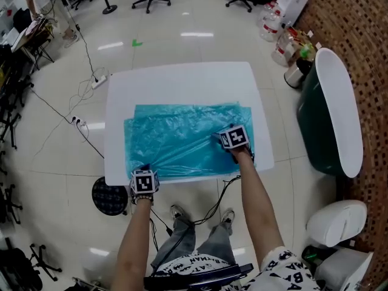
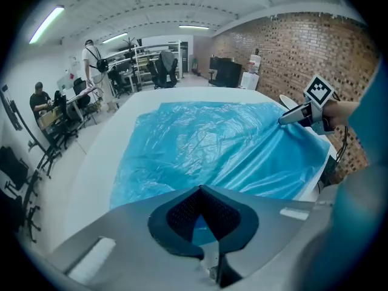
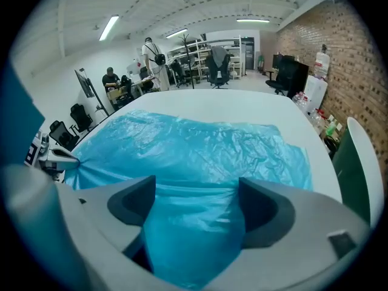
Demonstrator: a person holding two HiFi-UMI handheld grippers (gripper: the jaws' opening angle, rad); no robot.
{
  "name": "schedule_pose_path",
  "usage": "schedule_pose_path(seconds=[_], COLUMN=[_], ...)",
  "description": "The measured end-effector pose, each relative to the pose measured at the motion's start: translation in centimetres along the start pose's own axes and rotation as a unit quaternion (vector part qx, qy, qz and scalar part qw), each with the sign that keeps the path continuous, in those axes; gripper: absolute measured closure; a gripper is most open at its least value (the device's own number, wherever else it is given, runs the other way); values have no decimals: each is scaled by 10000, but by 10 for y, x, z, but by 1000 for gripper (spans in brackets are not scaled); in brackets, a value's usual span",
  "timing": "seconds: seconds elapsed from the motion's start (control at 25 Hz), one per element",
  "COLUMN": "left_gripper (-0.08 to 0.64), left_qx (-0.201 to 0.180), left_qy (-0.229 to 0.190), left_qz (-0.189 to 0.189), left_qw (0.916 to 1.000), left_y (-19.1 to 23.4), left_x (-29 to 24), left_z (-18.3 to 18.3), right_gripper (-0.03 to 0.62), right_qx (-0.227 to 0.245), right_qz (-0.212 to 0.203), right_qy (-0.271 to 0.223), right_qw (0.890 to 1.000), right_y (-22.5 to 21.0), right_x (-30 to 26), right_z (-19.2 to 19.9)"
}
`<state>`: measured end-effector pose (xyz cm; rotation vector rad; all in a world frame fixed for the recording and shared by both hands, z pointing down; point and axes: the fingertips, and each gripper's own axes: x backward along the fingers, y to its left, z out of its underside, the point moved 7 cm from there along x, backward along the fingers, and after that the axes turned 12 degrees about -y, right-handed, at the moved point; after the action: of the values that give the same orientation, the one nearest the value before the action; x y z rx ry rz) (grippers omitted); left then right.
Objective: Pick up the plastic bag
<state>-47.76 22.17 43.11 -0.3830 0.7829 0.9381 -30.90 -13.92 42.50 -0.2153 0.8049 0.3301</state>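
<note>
A workroom with a glossy floor [image 1: 182, 17] and a brick wall [image 1: 357, 53] is seen, and in it a white tabletop [image 1: 182, 83] on which the bag [image 1: 182, 135] is spread nearly flat over the near half. The bag's near left corner, at the tabletop's edge, is clamped by the left gripper [image 2: 202, 193], whose jaws are brought together on the thin film. Creases are drawn across the sheet from that corner, so the film appears to be held taut there, probably as an anchor. The right gripper [image 3: 194, 205] is set on the near right part of the bag, well apart from the left. Its jaws are held wide apart, and a raised fold of film is gathered between them but not pinched. The fold is judged to be wanted because flat film offers little to grasp. The bag is not yet lifted from the tabletop. A closing of the right jaws on the fold would be called for before both ends could be raised.
</note>
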Motion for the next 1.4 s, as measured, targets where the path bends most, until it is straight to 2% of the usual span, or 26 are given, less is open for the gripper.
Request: schedule_pose_path(seconds=[0.12, 0.2, 0.4, 0.52, 0.6, 0.68, 0.72, 0.84, 0.88, 0.96, 1.0, 1.04, 1.2, 1.4], left_gripper=[560, 560, 560, 560, 560, 560, 560, 560, 560, 560, 560, 560, 560, 560], left_qx=[-38, 8, 364, 688, 835, 933, 960, 1018, 1023, 1005, 979, 952, 952, 997], left_qy=[21, -27, -607, -1003, -1257, -1490, -1598, -1909, -2017, -2224, -2315, -2401, -2726, -2971], left_qz=[69, 68, 238, 372, 435, 497, 532, 630, 654, 701, 719, 738, 810, 905], left_qw=[10000, 10000, 9972, 9919, 9876, 9832, 9810, 9743, 9719, 9672, 9652, 9632, 9540, 9453], left_y=[-6, -9, -8, -7, -11, -21, -27, -44, -49, -57, -61, -64, -77, -106], left_x=[-5, -3, 24, 49, 66, 80, 87, 107, 115, 131, 139, 147, 175, 199], left_z=[-7, -12, -39, -54, -62, -69, -72, -79, -80, -79, -76, -74, -73, -71], right_gripper=[167, 137, 137, 145, 175, 241, 244, 380, 450, 476, 564, 592, 592, 592], right_qx=[-97, -31, -259, -192, -184, -201, -198, -131, -88, 23, 42, 13, -237, 132], right_qz=[33, -21, -317, -601, -739, -802, -799, -696, -611, -333, -171, -51, 34, 67], right_qy=[-159, -298, -1286, -1584, -1698, -1866, -1974, -2317, -2416, -2585, -2677, -2781, -3034, -2959], right_qw=[9998, 9996, 9908, 9854, 9825, 9790, 9769, 9702, 9684, 9654, 9633, 9605, 9526, 9551], right_y=[-9, -10, -2, 6, 12, 17, 19, 29, 34, 42, 45, 49, 62, 81], right_x=[-5, 0, 52, 91, 115, 139, 150, 180, 189, 208, 217, 226, 255, 281], right_z=[-8, -12, -29, -29, -29, -29, -28, -26, -25, -18, -15, -12, -4, 10])
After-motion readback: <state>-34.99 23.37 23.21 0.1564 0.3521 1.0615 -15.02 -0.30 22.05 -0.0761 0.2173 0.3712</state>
